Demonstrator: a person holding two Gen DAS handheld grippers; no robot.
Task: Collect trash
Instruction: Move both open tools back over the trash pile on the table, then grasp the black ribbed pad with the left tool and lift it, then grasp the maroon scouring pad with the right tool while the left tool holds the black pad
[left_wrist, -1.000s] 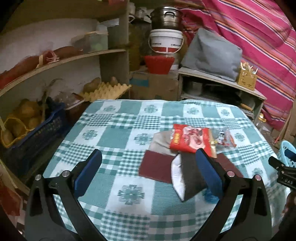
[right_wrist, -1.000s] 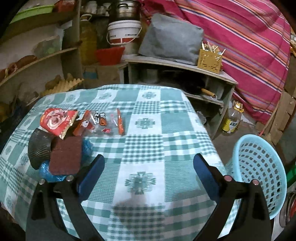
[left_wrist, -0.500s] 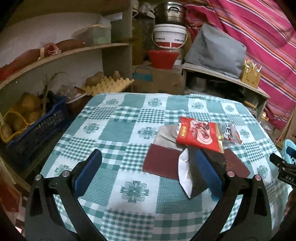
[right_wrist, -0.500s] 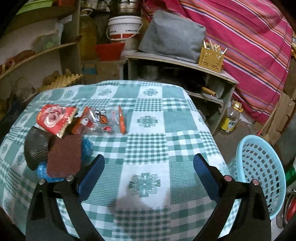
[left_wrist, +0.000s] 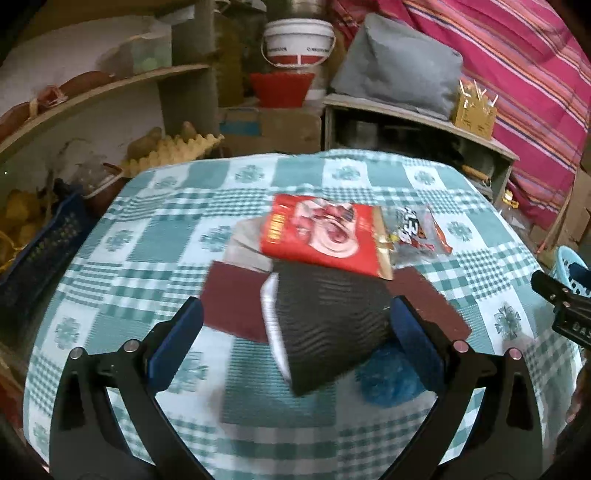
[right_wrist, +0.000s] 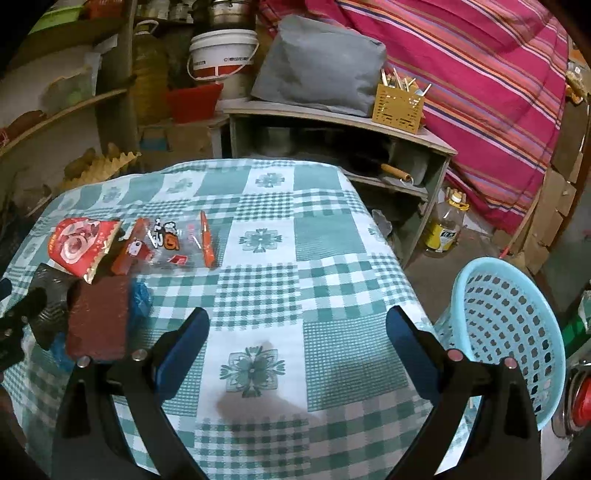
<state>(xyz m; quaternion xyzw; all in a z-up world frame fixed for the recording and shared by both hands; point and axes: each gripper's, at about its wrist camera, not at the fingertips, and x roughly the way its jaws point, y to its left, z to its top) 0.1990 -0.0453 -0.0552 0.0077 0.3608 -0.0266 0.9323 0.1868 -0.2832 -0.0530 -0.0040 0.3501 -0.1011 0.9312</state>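
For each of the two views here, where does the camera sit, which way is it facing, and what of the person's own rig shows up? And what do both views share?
Left wrist: sits behind the left tool, open, facing across the table at the black wavy packet and red snack bag; the right tool's tip shows at the right edge.
Right wrist: sits behind the right tool, open, facing bare checked tablecloth, with the blue basket off the table's right side; the left tool's tip shows at the left edge.
Shared: the same trash pile, white bucket and grey cushion.
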